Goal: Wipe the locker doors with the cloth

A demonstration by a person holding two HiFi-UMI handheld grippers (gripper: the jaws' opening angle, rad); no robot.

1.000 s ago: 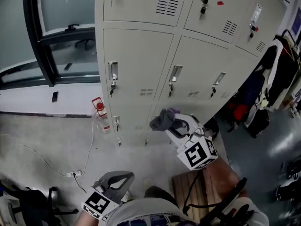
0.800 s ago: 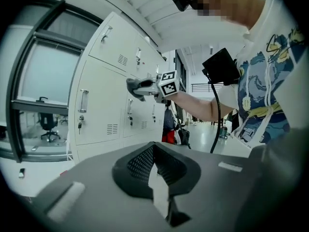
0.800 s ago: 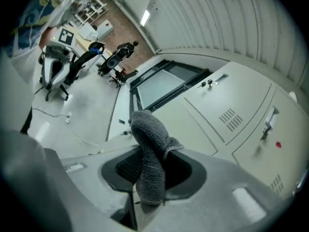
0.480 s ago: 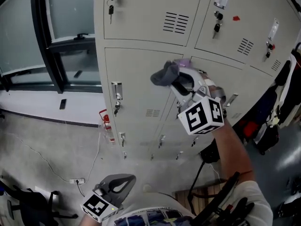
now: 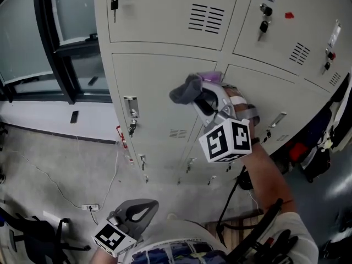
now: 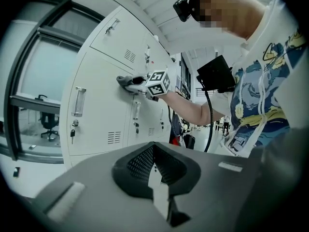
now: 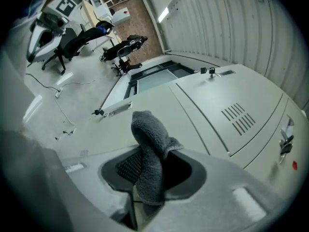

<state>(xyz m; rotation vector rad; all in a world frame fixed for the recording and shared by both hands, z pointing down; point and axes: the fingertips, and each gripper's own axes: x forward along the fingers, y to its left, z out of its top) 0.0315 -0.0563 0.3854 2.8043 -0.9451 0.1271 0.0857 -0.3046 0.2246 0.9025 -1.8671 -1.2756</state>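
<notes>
One cloth (image 5: 184,88), pinched in the right gripper (image 5: 202,97) mid-frame, hovers by the locker door (image 5: 157,87). The left gripper (image 5: 137,210) has its jaws closed on nothing. Likely next: press and sweep.

light: bright, even on locker doors (image 5: 159,92) | source: window (image 5: 69,12), ceiling strip (image 7: 163,14) | shadows: soft | edges: fisheye bend, black vignette in gripper views | focus: near jaws blurred

Grey L gripper (image 5: 144,207), R gripper (image 5: 198,95), b&w marker cubes (image 5: 225,140), blue-yellow print tee (image 6: 256,95)

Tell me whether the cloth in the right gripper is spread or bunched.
Bunched: the grey cloth stands crumpled in a wad, pinched by the right gripper.
</notes>
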